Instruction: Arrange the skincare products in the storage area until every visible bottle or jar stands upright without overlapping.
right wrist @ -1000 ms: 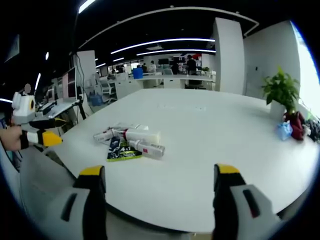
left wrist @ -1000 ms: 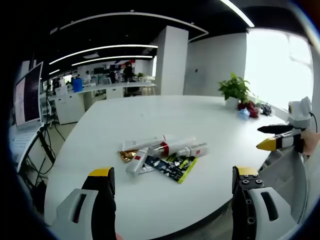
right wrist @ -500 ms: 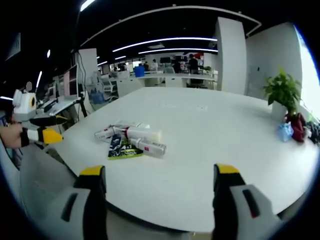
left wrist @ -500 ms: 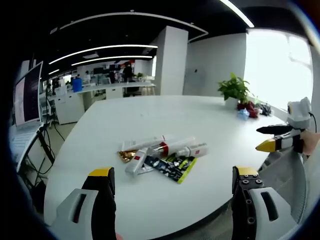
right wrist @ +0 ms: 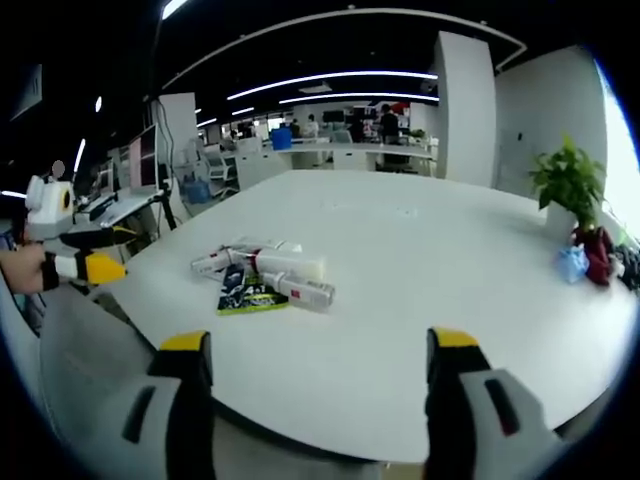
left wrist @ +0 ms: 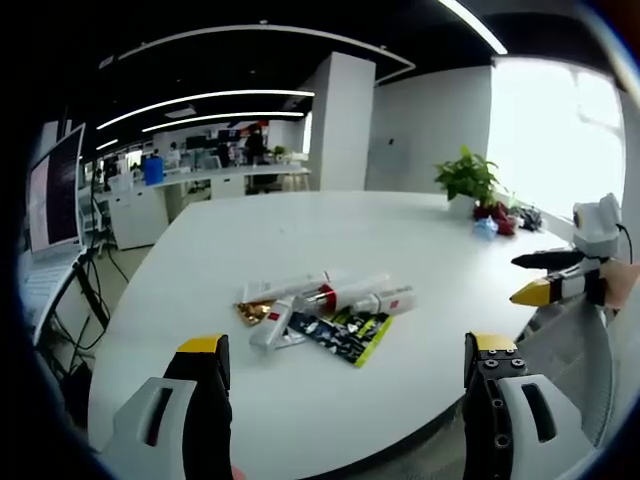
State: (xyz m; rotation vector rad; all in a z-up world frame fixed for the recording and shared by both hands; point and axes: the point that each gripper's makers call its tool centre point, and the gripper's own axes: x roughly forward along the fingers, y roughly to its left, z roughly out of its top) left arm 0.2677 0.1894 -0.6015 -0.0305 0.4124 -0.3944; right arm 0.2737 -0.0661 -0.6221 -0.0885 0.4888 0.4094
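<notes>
The skincare tubes (left wrist: 330,298) lay on their sides in a loose, overlapping heap just below the middle of the left gripper view, and left of centre in the right gripper view (right wrist: 268,270). Under them was a dark sachet with green print (left wrist: 345,334), its corner sticking out toward the bottom of the frame; a gold-tipped piece (left wrist: 255,311) showed at the heap's left end. All of it rested on a wide white table (left wrist: 300,230).

The left gripper (left wrist: 345,360) hung at the bottom of its own view, jaws spread wide apart and holding nothing, well short of the heap. It also appeared at the left edge of the right gripper view (right wrist: 85,268). The right gripper (right wrist: 310,350) stood the same way, jaws wide open and empty, near the table's edge; it showed at the right edge of the left gripper view (left wrist: 545,275).

A potted plant (left wrist: 468,180) stood at the table's far side, upper right. A monitor (left wrist: 55,190) sat at the far left.
</notes>
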